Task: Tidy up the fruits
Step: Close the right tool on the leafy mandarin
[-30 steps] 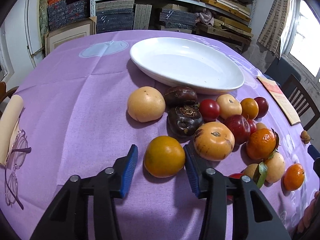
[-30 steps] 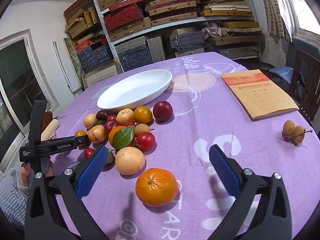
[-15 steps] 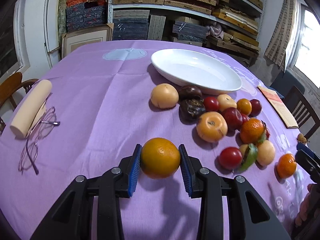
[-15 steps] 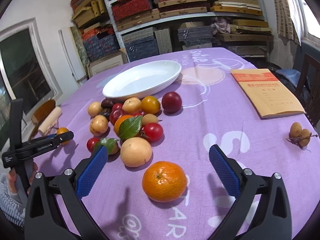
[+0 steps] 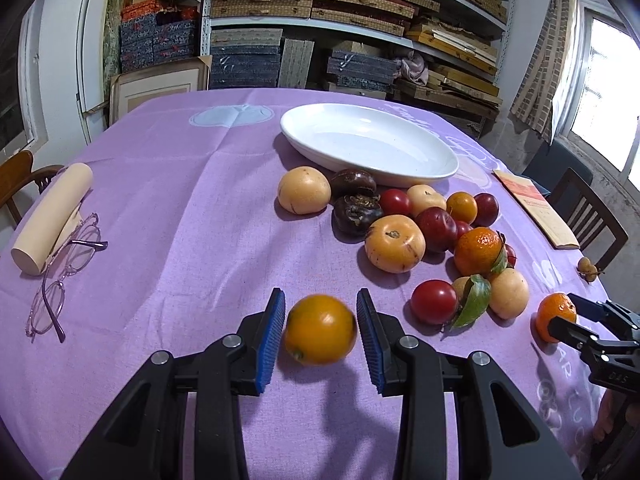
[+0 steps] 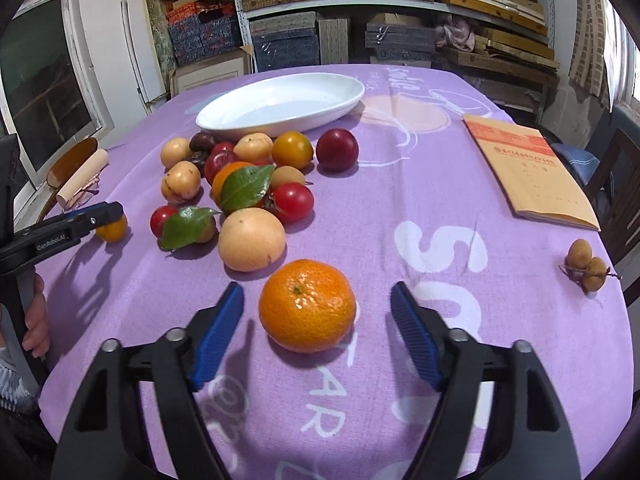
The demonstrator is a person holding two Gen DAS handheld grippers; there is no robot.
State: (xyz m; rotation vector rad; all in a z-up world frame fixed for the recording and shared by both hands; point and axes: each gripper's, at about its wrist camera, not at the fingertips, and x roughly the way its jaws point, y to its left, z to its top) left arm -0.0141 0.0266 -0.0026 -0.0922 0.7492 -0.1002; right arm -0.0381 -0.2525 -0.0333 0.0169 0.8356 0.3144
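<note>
My left gripper [image 5: 320, 338] is shut on a yellow-orange fruit [image 5: 320, 330], held just above the purple tablecloth, left of the pile; the right wrist view shows the same fruit [image 6: 114, 229] at its tip. A bright tangerine [image 6: 307, 306] lies on the cloth between the jaws of my right gripper [image 6: 317, 300]. Those jaws are closing, with a gap still showing on both sides of the tangerine. A pile of mixed fruits [image 5: 420, 232] lies in front of an empty white oval plate [image 5: 372, 144].
A pair of glasses [image 5: 64, 268] and a beige paper roll [image 5: 52, 216] lie at the table's left edge. An orange booklet [image 6: 528, 168] and a small cluster of longans [image 6: 586, 260] sit at the right. Chairs stand at both sides and packed shelves stand behind.
The left gripper closed on the yellow-orange fruit and carried it up and back from the pile. The right gripper's jaws have narrowed around the tangerine.
</note>
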